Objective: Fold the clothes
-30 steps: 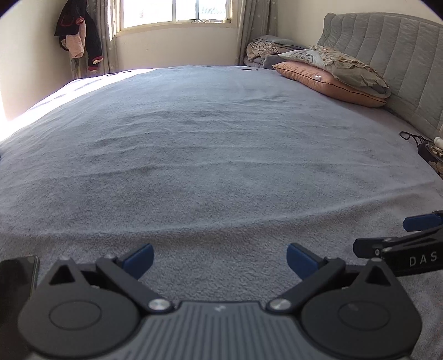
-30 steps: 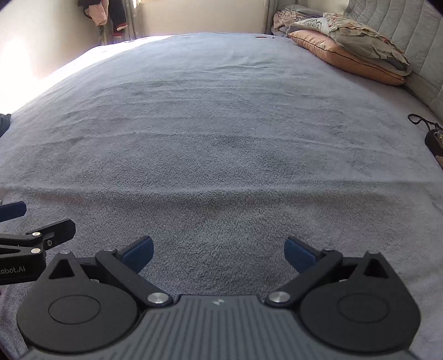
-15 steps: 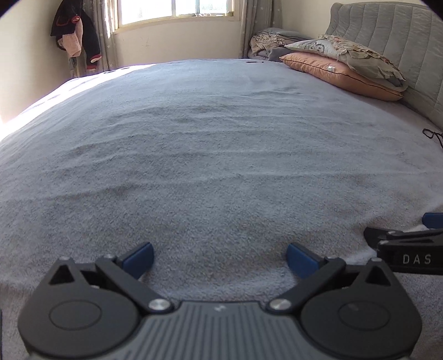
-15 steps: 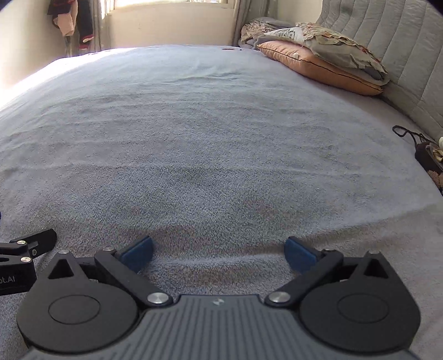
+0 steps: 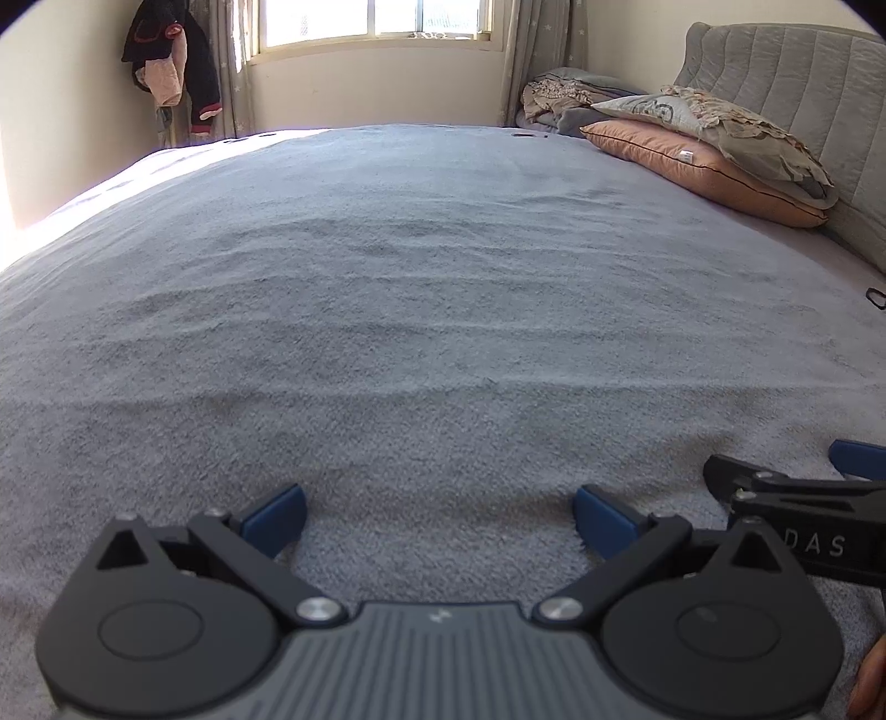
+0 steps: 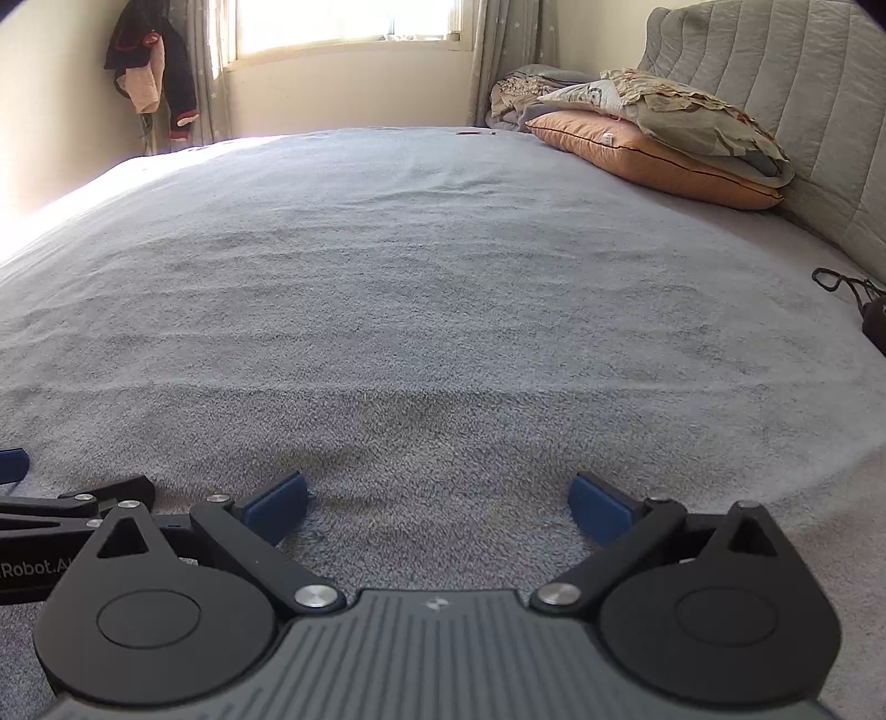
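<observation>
Both sets of tongs stood wide apart and empty, held low and side by side over the near edge of the bed: the left tongs with blue pads spread, the right tongs likewise, each catching the other at the edge of its own view. No garment lay on the grey blanket within reach; its nap showed only shallow ripples. Clothes in sight were all far off: a crumpled pile of fabric at the far right corner beside the stacked pillows, and dark and pink garments hanging at the far left by the window. A black cord lay at the right margin of the bed near the headboard. Judged step: the very start, or a gap between items, with nothing yet taken up for folding. Next move, as I read it, called for fetching a garment, probably from outside these views or from the far pile, and spreading it flat on the open blanket before any fold. Which item was meant could not be told.
</observation>
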Demonstrator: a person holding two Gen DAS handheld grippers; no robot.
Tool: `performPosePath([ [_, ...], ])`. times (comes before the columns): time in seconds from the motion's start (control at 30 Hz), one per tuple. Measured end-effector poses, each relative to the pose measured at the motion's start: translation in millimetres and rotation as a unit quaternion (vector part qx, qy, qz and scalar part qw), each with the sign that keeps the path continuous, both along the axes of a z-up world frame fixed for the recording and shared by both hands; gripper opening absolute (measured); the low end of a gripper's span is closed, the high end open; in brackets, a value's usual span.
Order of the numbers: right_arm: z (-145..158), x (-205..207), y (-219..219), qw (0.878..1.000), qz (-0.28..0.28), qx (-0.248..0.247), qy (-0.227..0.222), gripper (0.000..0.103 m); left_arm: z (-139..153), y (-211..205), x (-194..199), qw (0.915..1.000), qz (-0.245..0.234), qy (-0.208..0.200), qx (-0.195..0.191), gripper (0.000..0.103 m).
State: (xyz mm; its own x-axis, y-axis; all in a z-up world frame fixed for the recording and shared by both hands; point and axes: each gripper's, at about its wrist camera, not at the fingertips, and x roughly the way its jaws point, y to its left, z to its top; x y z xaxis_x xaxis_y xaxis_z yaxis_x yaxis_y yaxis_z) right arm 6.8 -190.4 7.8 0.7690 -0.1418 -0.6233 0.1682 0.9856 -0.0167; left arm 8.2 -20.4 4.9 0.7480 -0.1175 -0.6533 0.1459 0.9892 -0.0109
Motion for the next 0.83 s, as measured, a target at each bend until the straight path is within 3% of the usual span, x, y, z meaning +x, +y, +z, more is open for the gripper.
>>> performPosePath([
  [0.83, -3.8, 0.3, 8.1, 0.999, -0.018, -0.028, -0.011, 0.103, -4.3, 2.3, -2.1, 0.9996, 0.01, -0.023, -0.011, 0.103],
])
